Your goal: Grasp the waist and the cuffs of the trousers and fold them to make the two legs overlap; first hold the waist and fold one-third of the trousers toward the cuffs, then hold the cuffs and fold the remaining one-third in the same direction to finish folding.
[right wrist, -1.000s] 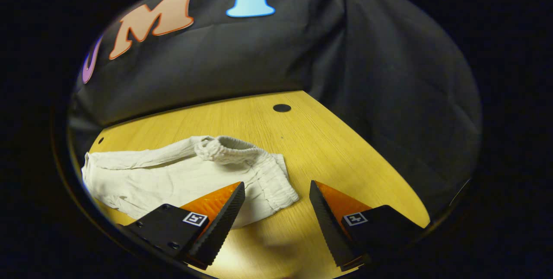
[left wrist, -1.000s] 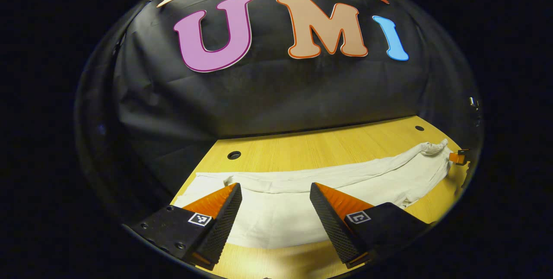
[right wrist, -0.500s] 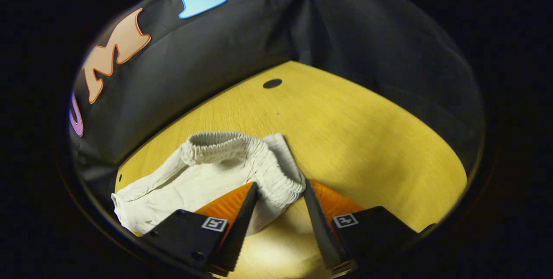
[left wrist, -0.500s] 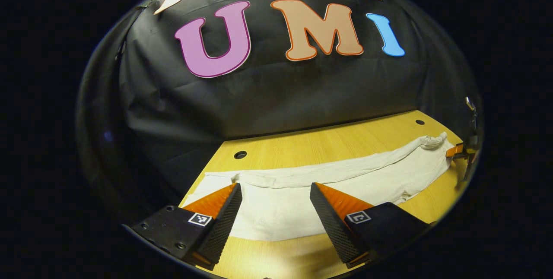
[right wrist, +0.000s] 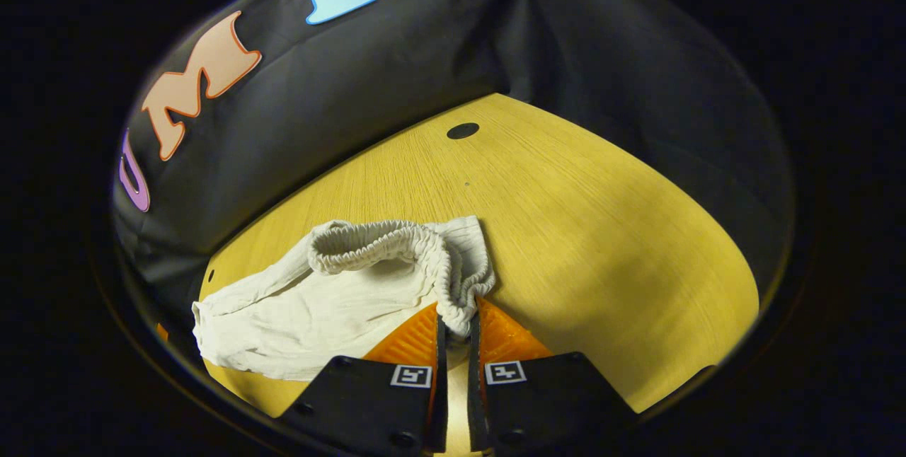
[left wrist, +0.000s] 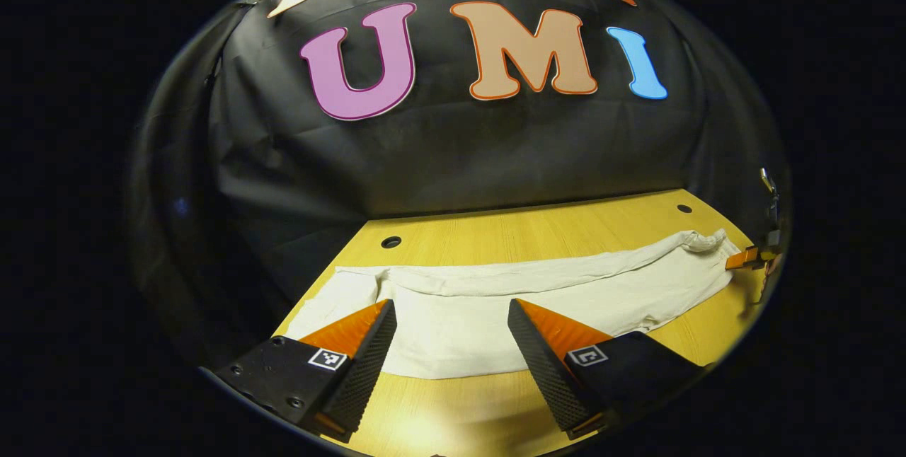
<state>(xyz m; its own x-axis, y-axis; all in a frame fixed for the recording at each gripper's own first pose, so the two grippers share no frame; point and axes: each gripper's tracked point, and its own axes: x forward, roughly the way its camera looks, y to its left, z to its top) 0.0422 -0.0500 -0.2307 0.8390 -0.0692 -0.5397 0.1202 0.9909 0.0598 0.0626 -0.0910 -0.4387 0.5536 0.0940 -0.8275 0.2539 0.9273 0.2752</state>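
The bench (left wrist: 538, 230) carries the white trousers (left wrist: 495, 301), stretched flat across it in my left gripper view. They look light, soft and limp, so they'll sag and wrinkle unless held at both ends. My right gripper (right wrist: 454, 326) has its fingers clenched on the elastic waist (right wrist: 432, 259). My left gripper (left wrist: 451, 315) hangs released over the cuffs (left wrist: 333, 301), the place to pinch.
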